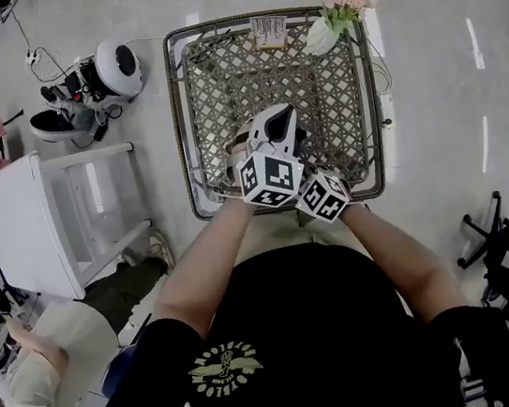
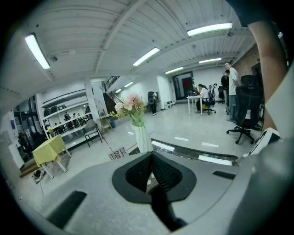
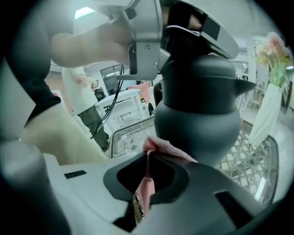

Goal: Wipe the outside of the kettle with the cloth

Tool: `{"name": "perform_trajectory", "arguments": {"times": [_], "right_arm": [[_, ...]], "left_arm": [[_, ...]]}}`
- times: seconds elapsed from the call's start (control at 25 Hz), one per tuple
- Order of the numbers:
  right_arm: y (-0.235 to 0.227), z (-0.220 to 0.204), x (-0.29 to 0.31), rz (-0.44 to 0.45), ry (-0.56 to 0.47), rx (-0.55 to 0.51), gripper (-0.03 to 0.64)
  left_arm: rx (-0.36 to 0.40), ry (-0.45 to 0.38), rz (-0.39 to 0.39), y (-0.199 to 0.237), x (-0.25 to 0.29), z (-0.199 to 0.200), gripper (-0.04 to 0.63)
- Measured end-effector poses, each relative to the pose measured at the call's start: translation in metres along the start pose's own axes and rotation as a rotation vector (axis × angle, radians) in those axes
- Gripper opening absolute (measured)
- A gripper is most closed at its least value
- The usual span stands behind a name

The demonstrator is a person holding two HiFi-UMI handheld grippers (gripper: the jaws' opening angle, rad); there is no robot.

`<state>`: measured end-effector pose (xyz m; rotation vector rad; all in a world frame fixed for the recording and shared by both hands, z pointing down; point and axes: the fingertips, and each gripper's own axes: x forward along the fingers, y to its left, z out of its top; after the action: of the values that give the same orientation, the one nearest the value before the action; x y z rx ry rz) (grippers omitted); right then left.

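Reading the kettle (image 3: 197, 114) as rigid, slick-sided and fairly heavy, I'd take it only by the top handle. My left gripper (image 2: 151, 153) is there now, fingers closed together at the tips with a dark bar, likely that handle, caught just behind them. Right gripper (image 3: 148, 153) is pinched almost shut on the soft, limp pink cloth (image 3: 163, 148), which bunches past the fingertips and touches the kettle's lower belly directly ahead, wicker table (image 3: 239, 160) beyond.
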<state>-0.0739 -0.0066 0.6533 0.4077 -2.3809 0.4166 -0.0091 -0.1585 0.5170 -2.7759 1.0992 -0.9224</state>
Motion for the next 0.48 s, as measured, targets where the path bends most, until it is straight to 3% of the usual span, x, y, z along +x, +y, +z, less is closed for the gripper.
{"name": "perform_trajectory", "arguments": {"times": [0.48], "right_arm": [[-0.045,-0.035,-0.015,-0.047,0.117,-0.128,0.021]], "left_arm": [[0.004,0.006,0.002,0.000,0.000,0.000,0.008]]}}
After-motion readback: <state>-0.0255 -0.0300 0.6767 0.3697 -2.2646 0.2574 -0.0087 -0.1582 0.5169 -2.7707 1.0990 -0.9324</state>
